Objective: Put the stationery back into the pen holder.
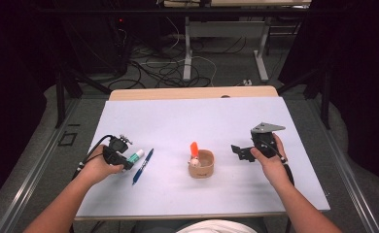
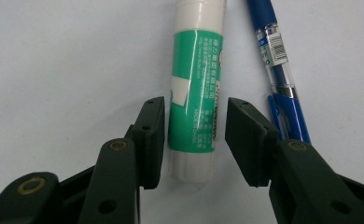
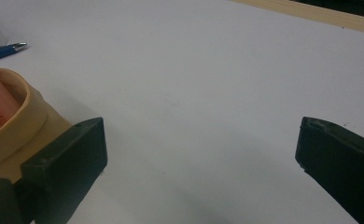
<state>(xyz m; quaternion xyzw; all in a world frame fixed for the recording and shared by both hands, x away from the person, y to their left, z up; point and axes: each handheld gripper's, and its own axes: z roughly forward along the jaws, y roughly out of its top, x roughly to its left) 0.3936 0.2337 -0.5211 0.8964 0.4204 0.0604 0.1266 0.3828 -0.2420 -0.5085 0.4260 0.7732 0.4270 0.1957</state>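
**One glue stick between the left jaws, not yet gripped**

The left gripper [image 2: 194, 135] lies low over the table [image 1: 202, 121], its two black jaws on either side of the one glue stick [image 2: 194, 93]. The stick lies flat, green label up, its white end nearest the camera and its length running away between the fingers. The left pad sits right against the label or just off it; a thin gap shows at the right pad, so the stick is bracketed rather than clamped. No earlier frame tells more.

Just outside the right-hand finger lies one blue pen [image 2: 283, 79], roughly parallel to the stick and close to it without touching.

Farther along the table, in the high view, the right gripper [image 1: 241, 151] rests with its jaws spread wide and nothing between them. Just beside its left finger stands one tan cup [image 3: 12, 126]; an orange marker [image 1: 194, 148] stands inside the cup.
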